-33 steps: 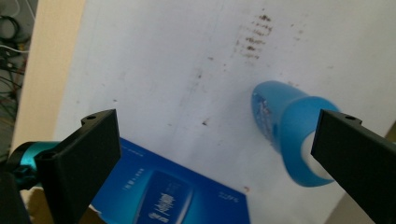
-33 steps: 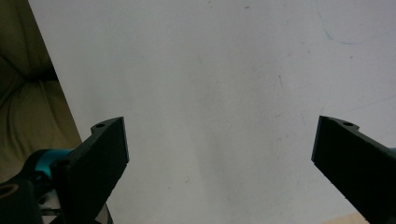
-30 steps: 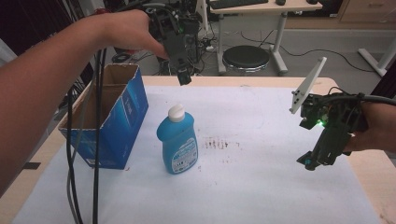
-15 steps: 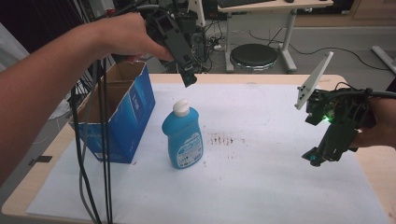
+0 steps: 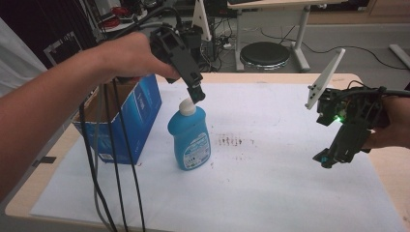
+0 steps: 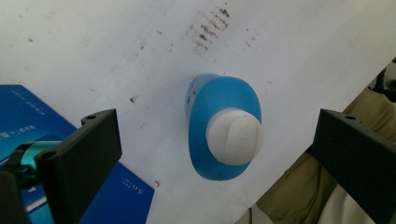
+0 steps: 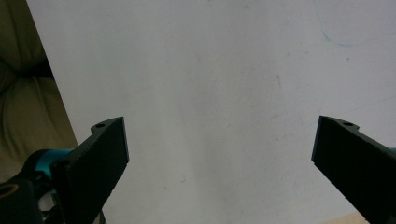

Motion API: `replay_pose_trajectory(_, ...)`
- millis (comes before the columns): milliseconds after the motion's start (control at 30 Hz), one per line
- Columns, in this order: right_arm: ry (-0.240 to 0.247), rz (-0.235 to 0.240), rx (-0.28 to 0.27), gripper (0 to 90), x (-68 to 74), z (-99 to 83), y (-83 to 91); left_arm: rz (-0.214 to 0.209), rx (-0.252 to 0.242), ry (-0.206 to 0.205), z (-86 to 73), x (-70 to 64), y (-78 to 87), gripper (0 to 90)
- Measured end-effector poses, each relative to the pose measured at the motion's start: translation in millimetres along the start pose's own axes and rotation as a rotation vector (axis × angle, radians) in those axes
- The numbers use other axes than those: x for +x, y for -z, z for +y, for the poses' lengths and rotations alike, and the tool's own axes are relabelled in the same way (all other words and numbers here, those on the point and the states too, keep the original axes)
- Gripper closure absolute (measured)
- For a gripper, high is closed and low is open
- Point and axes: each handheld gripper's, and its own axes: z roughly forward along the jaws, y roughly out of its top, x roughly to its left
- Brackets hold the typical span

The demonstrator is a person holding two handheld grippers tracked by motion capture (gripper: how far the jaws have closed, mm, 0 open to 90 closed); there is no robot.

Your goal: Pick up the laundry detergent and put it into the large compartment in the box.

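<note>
The left hand-held gripper (image 5: 196, 94) hangs nose-down right over the white cap (image 5: 186, 106) of the blue dish soap bottle (image 5: 189, 135), its tip just above the cap in the high view; whether it touches cannot be told. In the left gripper view its jaws stand wide apart, with the cap (image 6: 233, 136) and the bottle's blue shoulders (image 6: 212, 102) seen from above between them, nearer the right-hand jaw than the left and clear of both.

The bottle stands upright on the white sheet (image 5: 270, 183) that covers the counter (image 5: 387, 166), just beside a blue cardboard box (image 5: 140, 116) with its flaps open, a corner of which shows in the left gripper view (image 6: 28, 107). A patch of brown marks (image 5: 232, 141) lies on the sheet near the bottle.

The right hand-held gripper (image 5: 329, 157) is held well apart from the bottle, above the sheet's right side, tilted downward. Its jaws are also spread wide, with bare sheet (image 7: 210, 93) between them.
</note>
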Motion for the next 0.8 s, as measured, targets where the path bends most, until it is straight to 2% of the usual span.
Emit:
replay_pose_trajectory(467,-0.014,0.005,0.004,2.9,0.9,-0.9,-2.4,-0.016,0.009,-0.030,-9.5,-8.3,-31.9,1.7)
replay_pose_trajectory(800,-0.010,0.006,0.004,2.9,0.1,-1.0,-3.6,-0.030,-0.013,-0.043,-17.4,-8.6,-50.0,1.7)
